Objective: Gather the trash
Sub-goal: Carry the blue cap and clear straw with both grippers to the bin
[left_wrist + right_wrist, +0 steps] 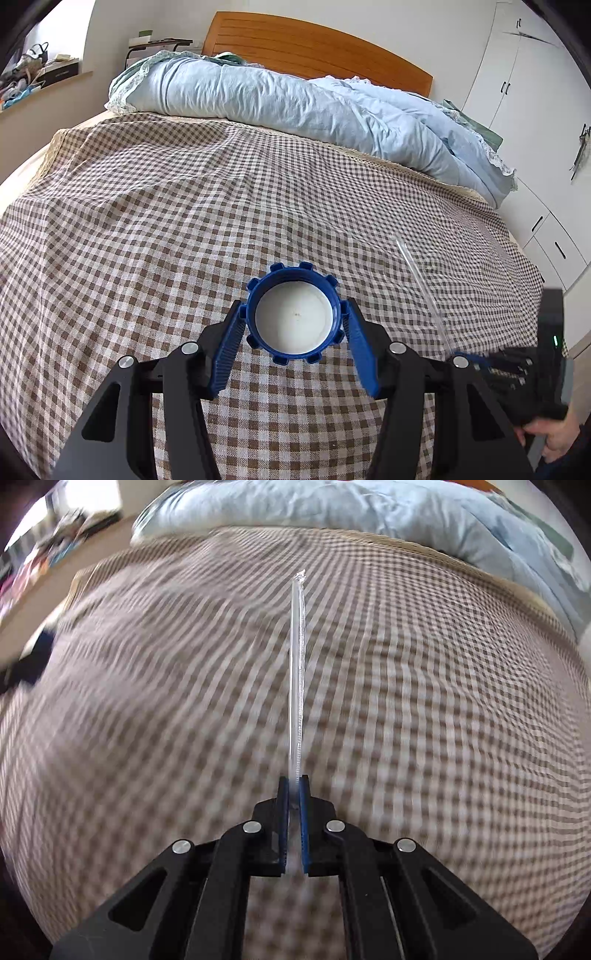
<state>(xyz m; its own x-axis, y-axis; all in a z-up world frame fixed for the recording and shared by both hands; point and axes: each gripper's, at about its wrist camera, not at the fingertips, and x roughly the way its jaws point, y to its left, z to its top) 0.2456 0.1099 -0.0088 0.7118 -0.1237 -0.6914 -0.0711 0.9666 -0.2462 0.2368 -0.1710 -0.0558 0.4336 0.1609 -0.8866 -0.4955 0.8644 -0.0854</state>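
A clear plastic strip [297, 672] juts forward from the right hand-held gripper [294, 786].

Blue cap [297, 314]: moulded plastic, ribbed rim, smooth matt white liner inside.
Clear wrapper [297, 672]: thin transparent plastic, glossy, crimped at its far end.
Left gripper [295, 325]: matt black plastic frame, bright metal rivets, blue ribbed pads [364, 354] of rubbery look.
Right gripper [294, 794]: same matt black frame, metal rivets, blue pads.
Bed cover [184, 206]: woven cloth, brown-and-white check, matt, lightly creased.
Quilt [295, 99]: pale blue cloth, soft, crumpled, lace-edged.
Headboard [314, 44]: wood, orange-brown, smooth satin finish.
Wardrobe [517, 74]: white panels, smooth, faintly glossy.
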